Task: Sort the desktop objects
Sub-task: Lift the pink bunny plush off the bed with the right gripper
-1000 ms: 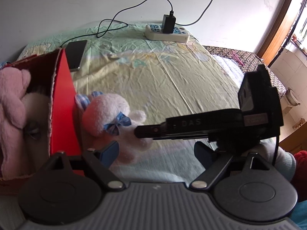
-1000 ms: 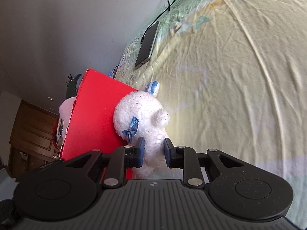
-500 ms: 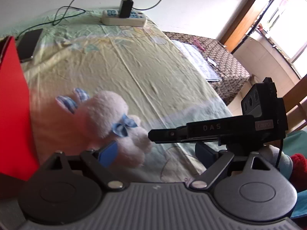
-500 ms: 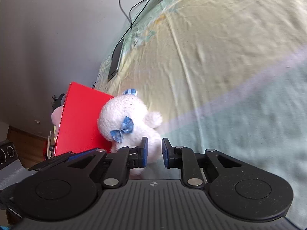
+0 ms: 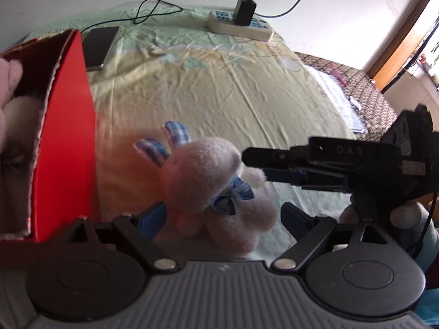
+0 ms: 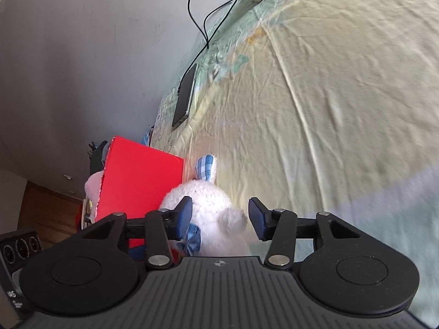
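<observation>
Left wrist view catches only the near wall of a red box, its far side cut off at the frame edge, with a pink plush half-hidden inside. A white plush rabbit with plaid ears lies on the yellow-green bedsheet, just beside the box. Left gripper stands open, fingers either side of the rabbit's lower body. Right gripper, reaching in level from the right, also stands open around the rabbit's head; whether its pads touch is unclear. Only the left view shows the power strip whole; a phone lies near the wall.
</observation>
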`<state>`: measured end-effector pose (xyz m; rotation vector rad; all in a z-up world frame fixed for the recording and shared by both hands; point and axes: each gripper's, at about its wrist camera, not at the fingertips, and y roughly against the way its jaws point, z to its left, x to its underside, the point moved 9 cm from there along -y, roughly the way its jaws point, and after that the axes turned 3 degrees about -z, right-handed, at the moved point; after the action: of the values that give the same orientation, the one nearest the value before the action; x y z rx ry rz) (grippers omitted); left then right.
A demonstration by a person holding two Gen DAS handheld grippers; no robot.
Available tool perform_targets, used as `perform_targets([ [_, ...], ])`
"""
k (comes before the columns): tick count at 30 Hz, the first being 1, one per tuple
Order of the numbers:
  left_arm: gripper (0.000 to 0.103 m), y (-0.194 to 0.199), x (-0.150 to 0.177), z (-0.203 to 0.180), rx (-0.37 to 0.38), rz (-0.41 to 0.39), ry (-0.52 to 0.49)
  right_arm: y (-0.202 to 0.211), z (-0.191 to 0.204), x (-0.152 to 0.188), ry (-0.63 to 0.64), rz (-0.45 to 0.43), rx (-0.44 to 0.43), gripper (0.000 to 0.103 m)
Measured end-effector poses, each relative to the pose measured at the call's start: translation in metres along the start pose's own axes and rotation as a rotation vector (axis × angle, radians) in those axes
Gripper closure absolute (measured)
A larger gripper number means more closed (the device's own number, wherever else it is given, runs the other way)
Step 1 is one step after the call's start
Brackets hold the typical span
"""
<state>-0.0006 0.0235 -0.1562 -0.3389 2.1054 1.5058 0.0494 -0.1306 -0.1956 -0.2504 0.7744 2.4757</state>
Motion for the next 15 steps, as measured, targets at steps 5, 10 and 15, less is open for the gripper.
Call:
perform_targets([
  [5,0.013,-0.016,-0.003,-0.001,-0.03,0.023,-0.014,-0.019,0.003,0.004,-0.023,0.072,-0.077,0.05],
  [10,0.013,-0.023,-0.006,-0.002,-0.051,0.016,-0.027,-0.021,-0.002,0.012,-0.108,0.138,-0.124,0.056],
  [15,0.013,-0.016,-0.01,-0.023,-0.018,-0.021,-0.106,-0.009,-0.002,0.021,-0.094,0.168,-0.099,0.061],
])
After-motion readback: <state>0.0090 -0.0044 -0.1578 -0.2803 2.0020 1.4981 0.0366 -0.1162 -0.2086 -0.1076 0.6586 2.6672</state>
